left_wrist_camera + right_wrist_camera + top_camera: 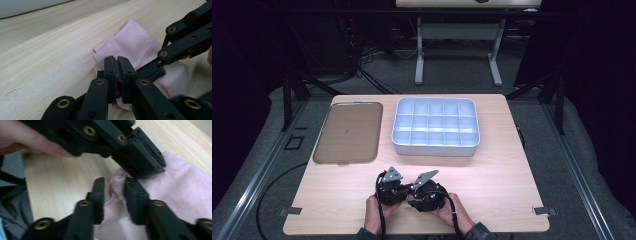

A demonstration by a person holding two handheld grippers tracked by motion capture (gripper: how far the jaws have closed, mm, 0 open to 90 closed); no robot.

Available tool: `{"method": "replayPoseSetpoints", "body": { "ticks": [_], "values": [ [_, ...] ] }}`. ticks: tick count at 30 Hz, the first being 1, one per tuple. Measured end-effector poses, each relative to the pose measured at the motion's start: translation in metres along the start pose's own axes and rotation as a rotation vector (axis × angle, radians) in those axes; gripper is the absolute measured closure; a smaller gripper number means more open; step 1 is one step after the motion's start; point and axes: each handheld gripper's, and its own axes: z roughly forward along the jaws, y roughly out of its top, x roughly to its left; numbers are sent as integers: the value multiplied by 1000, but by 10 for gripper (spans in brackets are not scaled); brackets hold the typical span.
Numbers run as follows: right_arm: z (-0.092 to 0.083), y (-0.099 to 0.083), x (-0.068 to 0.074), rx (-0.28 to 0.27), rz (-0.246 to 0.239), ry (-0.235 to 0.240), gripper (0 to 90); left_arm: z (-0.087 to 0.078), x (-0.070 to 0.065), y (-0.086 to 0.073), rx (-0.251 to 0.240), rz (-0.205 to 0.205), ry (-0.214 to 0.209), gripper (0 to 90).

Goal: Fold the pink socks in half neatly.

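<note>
A pale pink sock [135,42] lies on the wooden table [502,195] near its front edge. My left gripper [117,71] is shut on a fold of the sock's edge, and pink cloth shows between its pads. In the right gripper view the right gripper [115,187] stands open, with a raised fold of the sock [180,190] in the gap between its jaws. The left gripper [150,162] crosses just above it. In the high view both grippers, left [404,188] and right [414,190], meet tip to tip in the person's hands and cover the sock.
A white tray [435,145] divided into several compartments sits at the back middle of the table. A flat brown tray [347,132] lies to its left. Bare tabletop spreads to either side of the hands. Another table's legs [419,60] stand beyond the far edge.
</note>
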Motion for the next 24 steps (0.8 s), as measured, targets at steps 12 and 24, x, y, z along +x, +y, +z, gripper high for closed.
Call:
{"method": "replayPoseSetpoints", "body": {
  "ticks": [12, 24],
  "values": [
    [-44, -14, -5, -81, 27, 38, 500, 2, 1, -4, -14, -5, 3, 874],
    [-38, -16, -28, -45, 74, -132, 762, 2, 2, -4, -12, 19, 8, 874]
  ]
}}
